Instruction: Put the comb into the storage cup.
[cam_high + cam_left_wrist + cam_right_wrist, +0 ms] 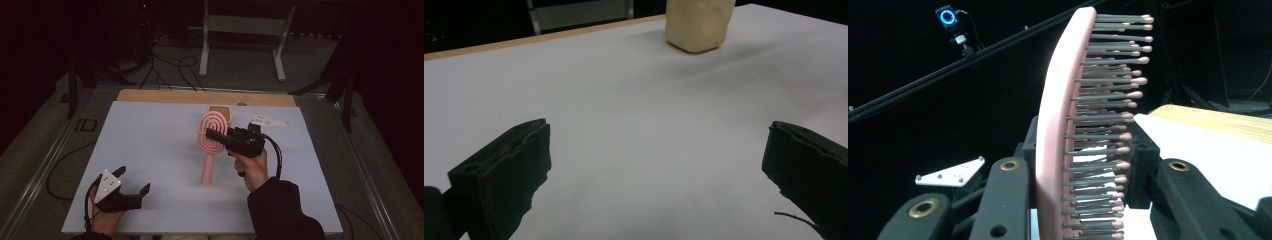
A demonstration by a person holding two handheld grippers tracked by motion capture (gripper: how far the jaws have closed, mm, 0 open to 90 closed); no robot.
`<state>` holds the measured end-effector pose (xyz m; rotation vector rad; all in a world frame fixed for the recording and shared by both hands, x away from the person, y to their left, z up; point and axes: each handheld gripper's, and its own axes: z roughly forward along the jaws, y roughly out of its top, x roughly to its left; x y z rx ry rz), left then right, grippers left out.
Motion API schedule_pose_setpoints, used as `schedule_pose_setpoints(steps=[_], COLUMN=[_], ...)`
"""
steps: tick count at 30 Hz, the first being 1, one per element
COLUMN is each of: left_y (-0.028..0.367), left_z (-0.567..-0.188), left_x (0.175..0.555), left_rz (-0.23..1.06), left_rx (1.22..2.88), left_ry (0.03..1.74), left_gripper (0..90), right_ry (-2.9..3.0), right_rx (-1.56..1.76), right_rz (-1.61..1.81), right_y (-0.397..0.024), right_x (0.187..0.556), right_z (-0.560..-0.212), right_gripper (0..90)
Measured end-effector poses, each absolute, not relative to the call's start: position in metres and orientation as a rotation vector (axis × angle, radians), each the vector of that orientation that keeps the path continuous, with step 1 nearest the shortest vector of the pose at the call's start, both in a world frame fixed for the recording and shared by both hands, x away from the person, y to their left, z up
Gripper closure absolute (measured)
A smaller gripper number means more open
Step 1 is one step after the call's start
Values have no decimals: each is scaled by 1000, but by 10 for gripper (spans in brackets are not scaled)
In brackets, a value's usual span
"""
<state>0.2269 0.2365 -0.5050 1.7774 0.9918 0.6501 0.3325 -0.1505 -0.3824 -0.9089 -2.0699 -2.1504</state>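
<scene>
Near the tabletop's (150, 130) front-left corner: left gripper (131, 192), jaws spread wide, nothing between them, pointed toward a beige block (698, 22) at the far edge. Right of centre: pink hairbrush (212, 145), head clamped flat between the right gripper's (216, 135) jaws, back against one jaw and bristles against the other. Long axis running from far edge toward near edge, handle end low, apparently touching the surface. Free handle probably nearer the left gripper, up and rightward from it.
</scene>
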Motion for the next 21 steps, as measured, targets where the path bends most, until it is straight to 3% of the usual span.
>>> schedule_pose_setpoints(steps=[21], left_y=[242], left_z=[-505], left_x=[227], left_rz=[648], left_rx=[1736], left_ry=[1026], left_gripper=[0], right_ry=[-2052], right_rx=[-984], right_rz=[-2162], right_y=[-145], right_x=[343], right_z=[-383], right_gripper=[639])
